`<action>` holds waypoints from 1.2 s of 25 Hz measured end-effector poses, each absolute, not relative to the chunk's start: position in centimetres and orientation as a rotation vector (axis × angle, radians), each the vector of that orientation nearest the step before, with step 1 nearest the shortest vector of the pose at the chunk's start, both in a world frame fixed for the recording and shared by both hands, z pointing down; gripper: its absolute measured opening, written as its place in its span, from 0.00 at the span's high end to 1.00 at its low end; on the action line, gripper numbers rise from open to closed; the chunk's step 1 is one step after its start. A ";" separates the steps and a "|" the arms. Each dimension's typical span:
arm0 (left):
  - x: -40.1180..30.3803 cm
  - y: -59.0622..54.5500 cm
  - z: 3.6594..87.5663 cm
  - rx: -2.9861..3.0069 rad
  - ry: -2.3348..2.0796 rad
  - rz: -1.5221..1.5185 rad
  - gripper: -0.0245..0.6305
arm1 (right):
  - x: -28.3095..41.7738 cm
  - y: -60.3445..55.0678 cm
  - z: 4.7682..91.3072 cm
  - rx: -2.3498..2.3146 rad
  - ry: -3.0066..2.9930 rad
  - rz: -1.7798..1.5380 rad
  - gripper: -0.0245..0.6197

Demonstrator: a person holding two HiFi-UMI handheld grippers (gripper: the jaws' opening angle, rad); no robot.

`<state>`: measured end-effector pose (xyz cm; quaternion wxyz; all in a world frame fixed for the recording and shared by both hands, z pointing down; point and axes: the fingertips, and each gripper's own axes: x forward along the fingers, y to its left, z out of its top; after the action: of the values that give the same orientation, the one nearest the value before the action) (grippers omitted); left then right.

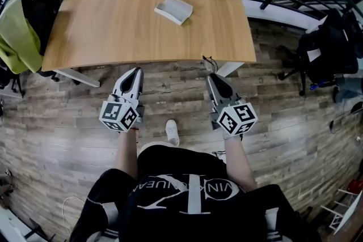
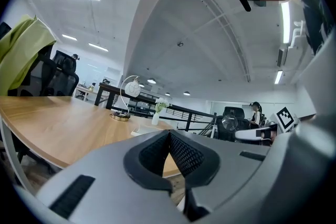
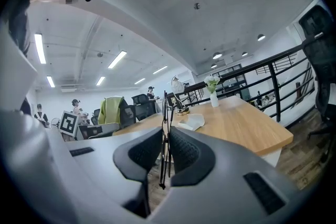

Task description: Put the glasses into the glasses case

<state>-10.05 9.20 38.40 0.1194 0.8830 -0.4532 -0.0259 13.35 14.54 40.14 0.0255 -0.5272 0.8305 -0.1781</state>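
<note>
**A:** Why are the fingers on the right gripper (image 3: 164,140) nearly closed?

**B:** They pinch the thin black glasses (image 3: 165,108) by the frame, held off the tabletop (image 1: 113,25) and well apart from the open glasses case (image 1: 174,9) lying on it.

**A:** And the left gripper (image 2: 170,135)?

**B:** Its fingers are together and empty, probably kept free to steady the case.

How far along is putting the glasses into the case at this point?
Done: the thin black wire-framed glasses are gripped between the right gripper's fingers. In hand: both grippers hang over the floor short of the light wooden table; the left gripper is shut, empty. Left: reach the open white glasses case on the table and set the glasses inside.
</note>
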 end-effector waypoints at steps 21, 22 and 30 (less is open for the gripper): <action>-12.6 1.3 40.6 2.564 -1.304 -0.046 0.94 | 10.4 6.6 41.9 -1.628 2.559 -0.596 0.88; -12.6 1.3 40.6 2.565 -1.299 -0.044 0.94 | 10.4 6.6 41.9 -1.627 2.554 -0.599 0.88; -12.9 1.8 41.4 2.560 -1.297 -0.015 0.94 | 10.1 6.0 42.4 -1.599 2.521 -0.634 0.88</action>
<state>-12.93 1.83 41.39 0.1354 0.8838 -0.4479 -0.0053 10.10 6.02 42.36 0.0450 -0.5234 0.8252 -0.2075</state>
